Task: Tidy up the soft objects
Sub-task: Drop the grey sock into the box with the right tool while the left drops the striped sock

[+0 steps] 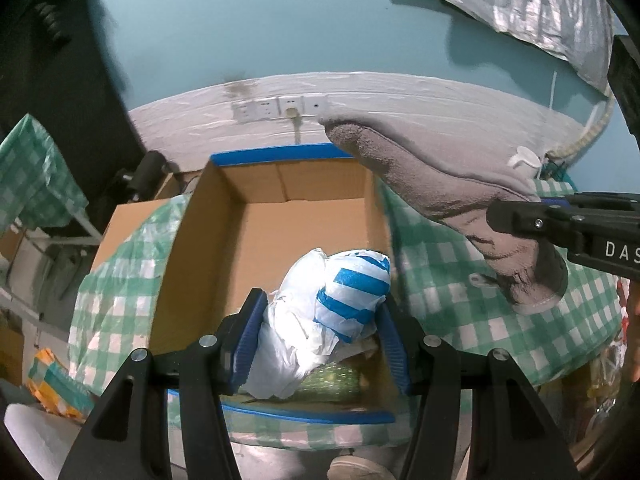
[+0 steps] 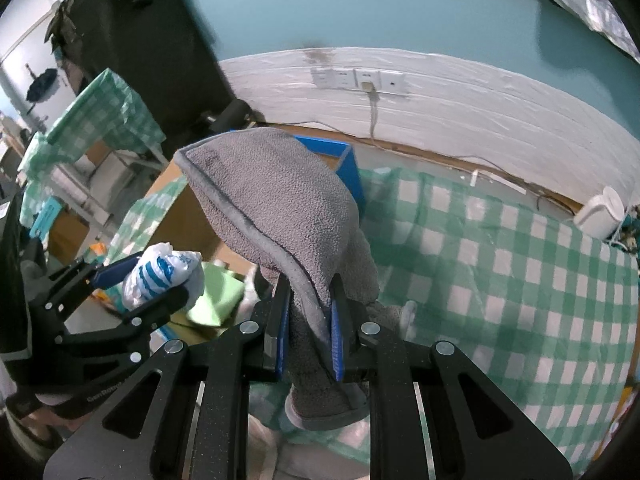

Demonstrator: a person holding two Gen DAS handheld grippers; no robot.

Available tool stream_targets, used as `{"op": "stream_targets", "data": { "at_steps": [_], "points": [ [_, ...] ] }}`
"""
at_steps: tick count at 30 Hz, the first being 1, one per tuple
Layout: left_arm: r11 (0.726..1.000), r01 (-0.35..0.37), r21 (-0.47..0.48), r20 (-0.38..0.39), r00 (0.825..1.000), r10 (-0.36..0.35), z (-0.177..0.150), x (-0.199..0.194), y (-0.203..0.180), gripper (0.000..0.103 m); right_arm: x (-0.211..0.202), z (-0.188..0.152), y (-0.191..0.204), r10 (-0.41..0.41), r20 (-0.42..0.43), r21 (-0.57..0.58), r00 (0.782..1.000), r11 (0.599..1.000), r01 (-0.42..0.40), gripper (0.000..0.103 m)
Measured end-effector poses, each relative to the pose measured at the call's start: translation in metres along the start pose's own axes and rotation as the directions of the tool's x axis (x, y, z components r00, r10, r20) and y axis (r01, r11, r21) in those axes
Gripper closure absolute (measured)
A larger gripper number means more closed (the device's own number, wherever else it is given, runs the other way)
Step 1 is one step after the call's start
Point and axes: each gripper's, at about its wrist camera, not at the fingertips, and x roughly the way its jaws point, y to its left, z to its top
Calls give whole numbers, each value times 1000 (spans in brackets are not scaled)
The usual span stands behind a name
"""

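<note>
Over the box, left tool gripping bag, right tool pinching towel

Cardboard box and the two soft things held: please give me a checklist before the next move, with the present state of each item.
1. Left gripper holds the plastic bag between its fingers: ok.
2. Plastic bag is above the open cardboard box, not beside it: ok.
3. Box has free room at its far end: ok.
4. Right gripper is clamped on the grey towel: ok.
5. Towel hangs free of the box: cannot tell.
6. Towel grip is firm enough: cannot tell.
</note>
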Motion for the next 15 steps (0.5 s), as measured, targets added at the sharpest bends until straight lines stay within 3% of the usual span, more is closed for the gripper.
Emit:
{"op": "stream_targets", "data": {
  "at_steps": [15],
  "points": [
    [994, -48, -94, -42, 998, 44, -13, 16, 55, 47, 46, 36, 62, 9, -54, -105, 998, 994, -15, 88]
  ]
}}
